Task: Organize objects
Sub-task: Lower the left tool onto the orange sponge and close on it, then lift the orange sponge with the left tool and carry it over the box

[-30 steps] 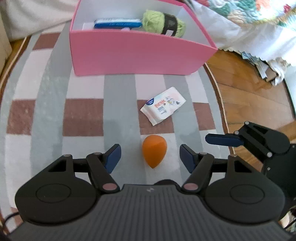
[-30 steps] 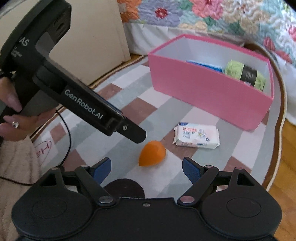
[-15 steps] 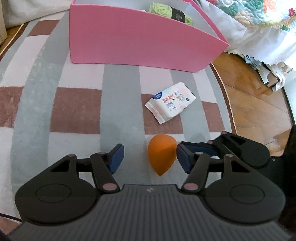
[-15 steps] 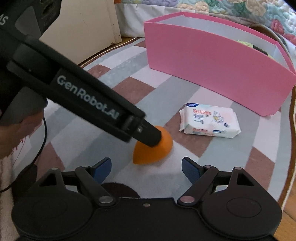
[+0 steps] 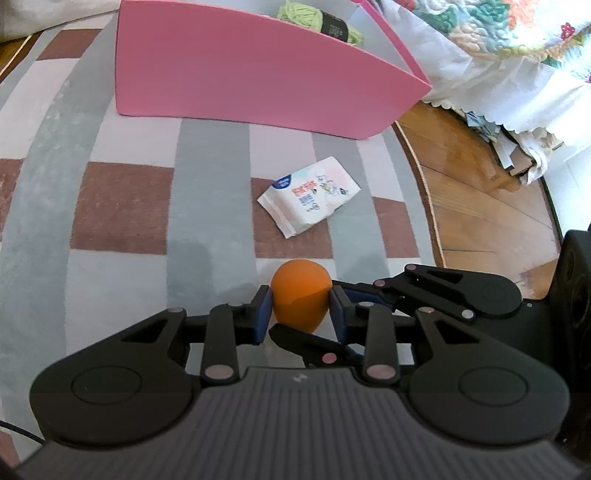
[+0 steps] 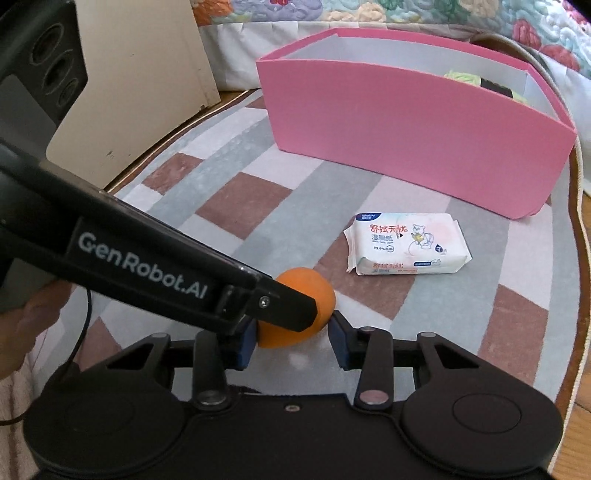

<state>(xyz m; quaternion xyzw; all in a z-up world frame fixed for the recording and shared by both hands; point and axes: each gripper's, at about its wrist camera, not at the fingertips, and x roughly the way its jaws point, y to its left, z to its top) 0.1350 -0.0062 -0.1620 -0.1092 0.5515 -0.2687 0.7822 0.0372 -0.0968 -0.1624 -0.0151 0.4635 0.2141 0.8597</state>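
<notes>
My left gripper (image 5: 300, 309) is clamped on the orange sponge (image 5: 301, 298), its two blue pads (image 5: 263, 308) pressed against the sponge's sides just above the rug (image 5: 122, 206). My right gripper (image 6: 293, 341) sits right beside it, and its blue pads (image 6: 246, 341) flank the same sponge (image 6: 295, 328) from a crossing angle; the right-hand pad touches the sponge, but the left gripper's black finger hides the other side, so I cannot tell whether this gripper is actually squeezing. In the left wrist view, the right gripper's black linkage (image 5: 443, 291) lies just beside and partly under my left fingers. Beyond the sponge, near it on a brown square of the checked rug, lies a white pack of wet wipes (image 5: 309, 201), flat and apart from everything else; the right wrist view shows the same pack (image 6: 406, 249) between the sponge and the box. Farther out stands the pink box (image 5: 258, 77), open at the top, with a ball of light green yarn (image 5: 310, 14) showing over its rim. To the right of the rug is wooden floor (image 5: 480, 199), and a white bed skirt (image 5: 498, 85) hangs beyond the box.
</notes>
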